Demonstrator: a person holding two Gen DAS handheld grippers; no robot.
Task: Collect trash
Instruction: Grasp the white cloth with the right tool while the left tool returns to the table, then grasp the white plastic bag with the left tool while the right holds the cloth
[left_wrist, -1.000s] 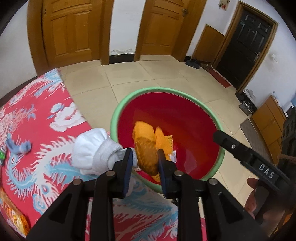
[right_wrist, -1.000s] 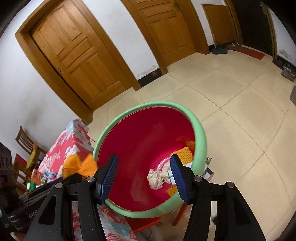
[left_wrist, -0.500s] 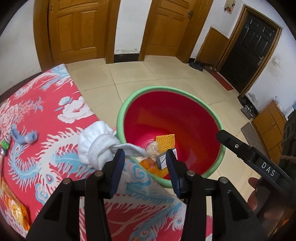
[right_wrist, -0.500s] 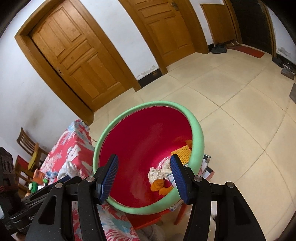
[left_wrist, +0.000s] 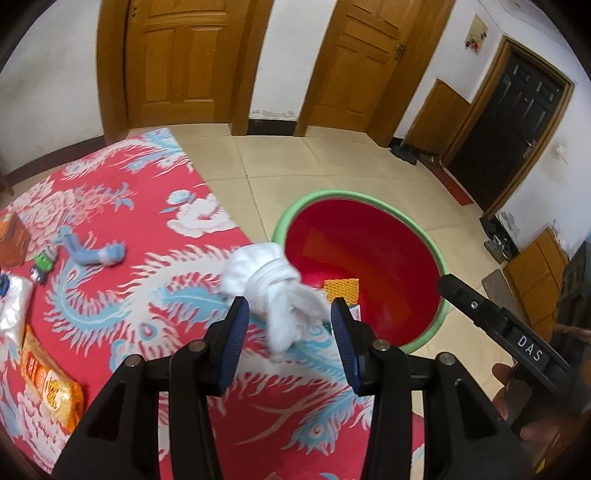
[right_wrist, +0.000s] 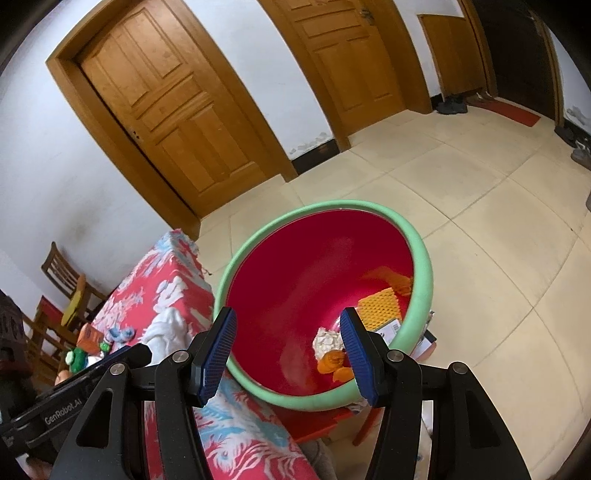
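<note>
A red basin with a green rim (left_wrist: 295, 210) stands beside the table's edge. In it lie orange peel (right_wrist: 332, 363), crumpled paper (right_wrist: 327, 339) and a yellow mesh piece (right_wrist: 380, 306). My left gripper (left_wrist: 290, 332) is open over the table with nothing pressed between its pads. A white cloth bundle (left_wrist: 269, 273) lies just ahead of its fingertips at the table's edge. My right gripper (right_wrist: 288, 350) hangs open and empty above the near side of the basin rim (right_wrist: 421, 258). Its black body (left_wrist: 517, 339) shows at the right of the left wrist view.
The table wears a red cloth with blue and white patterns (left_wrist: 147, 332). On it lie a blue sock (left_wrist: 96, 254), a green toy car (left_wrist: 42, 262), an orange snack packet (left_wrist: 48, 384), an orange box (left_wrist: 11, 240) and a clear bag (left_wrist: 11, 306). Tiled floor and wooden doors lie beyond.
My left gripper opened and let the orange peel fall into the basin, then drew back over the table. The right gripper has hardly moved.
</note>
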